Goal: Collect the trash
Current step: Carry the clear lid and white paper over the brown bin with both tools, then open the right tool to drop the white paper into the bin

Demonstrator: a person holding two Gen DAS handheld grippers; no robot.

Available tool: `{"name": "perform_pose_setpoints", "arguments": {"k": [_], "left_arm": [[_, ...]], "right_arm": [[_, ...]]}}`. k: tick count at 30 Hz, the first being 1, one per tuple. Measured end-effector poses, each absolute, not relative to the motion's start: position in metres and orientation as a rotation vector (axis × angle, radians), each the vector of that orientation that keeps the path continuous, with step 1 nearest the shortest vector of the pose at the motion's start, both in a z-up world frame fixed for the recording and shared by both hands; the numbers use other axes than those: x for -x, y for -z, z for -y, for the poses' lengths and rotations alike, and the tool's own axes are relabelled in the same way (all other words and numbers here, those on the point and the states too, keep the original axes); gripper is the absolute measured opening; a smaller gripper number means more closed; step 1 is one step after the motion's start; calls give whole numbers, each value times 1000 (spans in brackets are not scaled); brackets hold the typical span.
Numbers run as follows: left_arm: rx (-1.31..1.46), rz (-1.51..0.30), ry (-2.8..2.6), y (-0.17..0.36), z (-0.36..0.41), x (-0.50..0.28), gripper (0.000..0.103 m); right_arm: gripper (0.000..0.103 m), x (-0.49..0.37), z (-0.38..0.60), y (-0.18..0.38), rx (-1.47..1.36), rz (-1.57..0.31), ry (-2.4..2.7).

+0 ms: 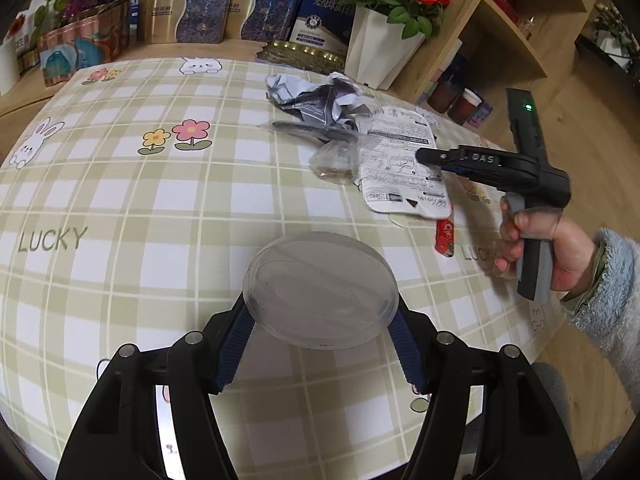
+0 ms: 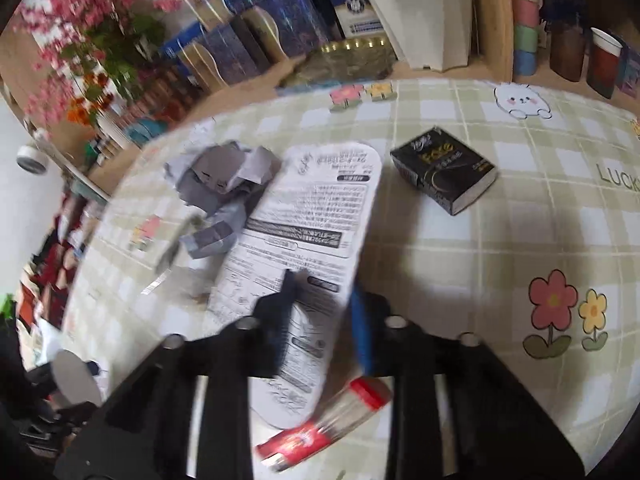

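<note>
A clear round plastic lid (image 1: pixel 320 292) sits gripped between the blue pads of my left gripper (image 1: pixel 320 307), above the checked tablecloth (image 1: pixel 140 208). A trash pile lies beyond it: crumpled grey paper (image 1: pixel 320 98), a clear wrapper (image 1: pixel 335 160), a white printed card (image 1: pixel 396 168) and a red wrapper (image 1: pixel 445 237). My right gripper (image 1: pixel 422 156), held by a hand in a fuzzy blue sleeve, is at the card's right side. In the right wrist view the card (image 2: pixel 312 208) runs between the fingers of my right gripper (image 2: pixel 323 286), which is shut on it. The red wrapper (image 2: pixel 332 420) lies just below.
A small black box (image 2: pixel 444 174) lies on the cloth right of the card. A white pot of red roses (image 1: pixel 380 54), a gold tray (image 1: pixel 304 54) and a row of boxes (image 1: pixel 200 16) line the table's far edge. A wooden shelf (image 1: pixel 504 36) stands behind.
</note>
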State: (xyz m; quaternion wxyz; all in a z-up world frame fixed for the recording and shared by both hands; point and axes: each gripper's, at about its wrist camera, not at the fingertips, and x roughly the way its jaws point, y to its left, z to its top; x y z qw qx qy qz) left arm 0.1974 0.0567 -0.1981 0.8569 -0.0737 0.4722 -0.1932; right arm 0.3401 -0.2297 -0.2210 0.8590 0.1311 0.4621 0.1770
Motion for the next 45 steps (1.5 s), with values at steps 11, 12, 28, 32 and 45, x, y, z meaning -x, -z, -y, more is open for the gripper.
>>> {"name": "perform_pose_setpoints", "arguments": {"k": [11,12,28,32,45], "left_arm": [[202,-936,426,175,-49,-171,63],[202,-930,431,172,-47,-168,63],[235,-879,458,135,-38,-92,63],[236,-870,455,130,-41,-68,63],[250,-861,459,134,-51,-6,63]], "right_arm": [[9,-271,243,150,-308,-811,-473],[9,-261,246,145,-304,-798,-475],[9,-133,278,122,-323,-756,-461],[9,-101,274,123,-322,-767,-486],[9,-10,228,156,-179,-898,-628]]}}
